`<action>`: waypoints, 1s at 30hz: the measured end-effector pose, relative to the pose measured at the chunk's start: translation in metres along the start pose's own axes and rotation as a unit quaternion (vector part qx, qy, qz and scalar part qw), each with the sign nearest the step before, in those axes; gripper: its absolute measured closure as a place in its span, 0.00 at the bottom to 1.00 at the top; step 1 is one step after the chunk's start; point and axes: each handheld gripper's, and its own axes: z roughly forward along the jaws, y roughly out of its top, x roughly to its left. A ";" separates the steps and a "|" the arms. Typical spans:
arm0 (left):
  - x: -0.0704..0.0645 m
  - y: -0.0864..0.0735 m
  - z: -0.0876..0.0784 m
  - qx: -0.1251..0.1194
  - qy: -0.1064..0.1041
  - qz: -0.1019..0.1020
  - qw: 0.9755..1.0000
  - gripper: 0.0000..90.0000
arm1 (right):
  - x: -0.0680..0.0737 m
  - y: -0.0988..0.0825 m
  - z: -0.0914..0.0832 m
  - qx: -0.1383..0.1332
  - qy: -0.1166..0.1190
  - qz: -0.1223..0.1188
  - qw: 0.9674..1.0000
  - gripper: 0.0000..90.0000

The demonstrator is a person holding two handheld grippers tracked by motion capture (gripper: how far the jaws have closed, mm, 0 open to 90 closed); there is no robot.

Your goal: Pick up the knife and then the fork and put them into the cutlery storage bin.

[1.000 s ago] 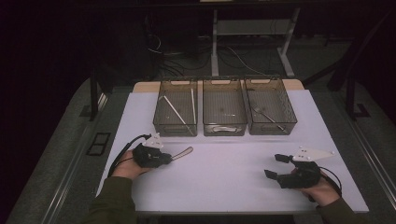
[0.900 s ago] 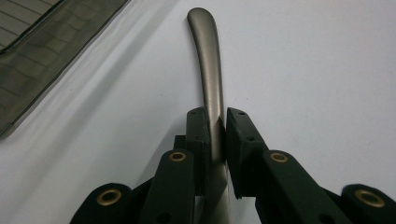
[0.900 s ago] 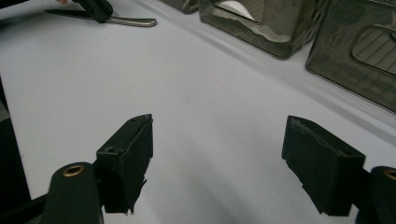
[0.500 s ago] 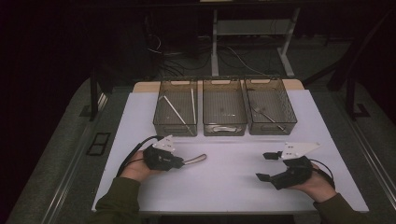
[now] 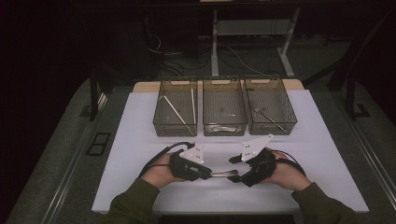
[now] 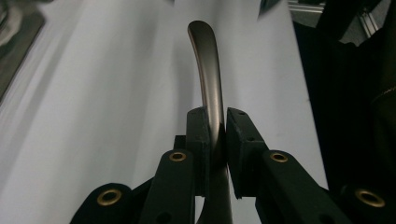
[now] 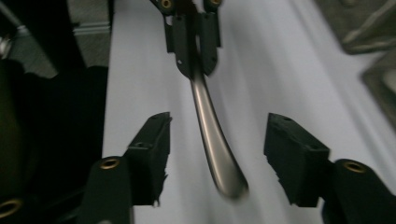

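A metal utensil (image 5: 223, 173) hangs level above the white mat (image 5: 135, 140), between my two grippers. My left gripper (image 5: 208, 173) is shut on it; in the left gripper view its pads clamp the shaft and the curved handle (image 6: 209, 79) sticks out ahead. My right gripper (image 5: 236, 171) faces it from the right. In the right gripper view the handle end (image 7: 215, 144) lies between my open fingers (image 7: 149, 144), touching neither pad, with the left gripper (image 7: 194, 37) beyond. The right jaws have just been closing around the handle.
Three clear bins stand in a row at the far edge of the mat: the left bin (image 5: 159, 112) holds long thin sticks, the middle bin (image 5: 224, 130) a utensil near its front wall, the right bin (image 5: 290, 114) another utensil. Dark floor and table legs lie beyond.
Both hands have come inward from the mat's sides to meet at the front middle. The utensil's handle now lies between the right jaws, which stand narrower than before.
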 end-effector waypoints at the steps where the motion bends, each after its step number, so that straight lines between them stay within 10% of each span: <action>1: 0.000 0.004 0.002 0.002 -0.004 0.014 1.000 0.87 | 0.001 0.002 0.005 0.005 0.010 -0.005 1.000 0.49; 15: -0.009 0.028 0.011 -0.003 -0.019 0.049 0.999 0.87 | 0.009 0.009 0.035 0.068 0.062 -0.028 0.995 0.85; 30: -0.007 0.025 0.012 -0.013 0.002 0.053 0.998 0.76 | 0.008 0.009 0.034 0.067 0.062 -0.024 0.996 0.87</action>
